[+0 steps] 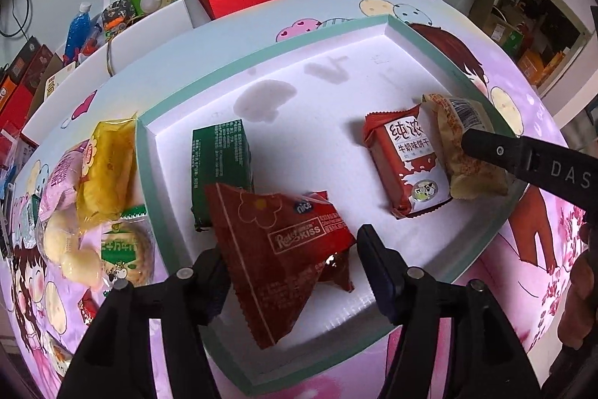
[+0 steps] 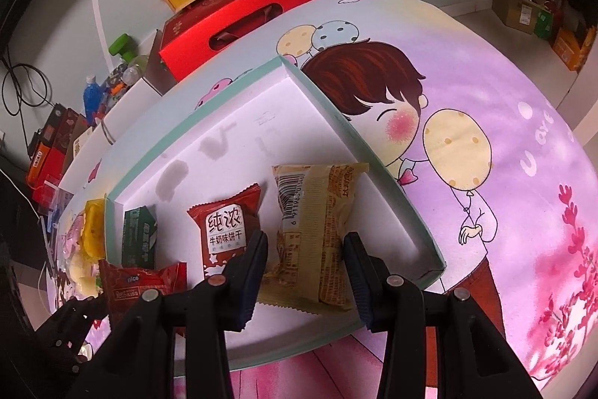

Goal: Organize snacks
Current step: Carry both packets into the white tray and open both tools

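While my left gripper (image 1: 289, 258) hangs over the shallow mint-rimmed white tray (image 1: 209, 73), its jaws spread around a dark red foil snack packet (image 1: 284, 249) lying inside. Right gripper (image 2: 304, 249) jaws spread too, straddling a beige plastic cracker pack (image 2: 317, 230) beside the red milk-biscuit pack (image 2: 224, 230). Green carton (image 1: 218, 159) just behind.
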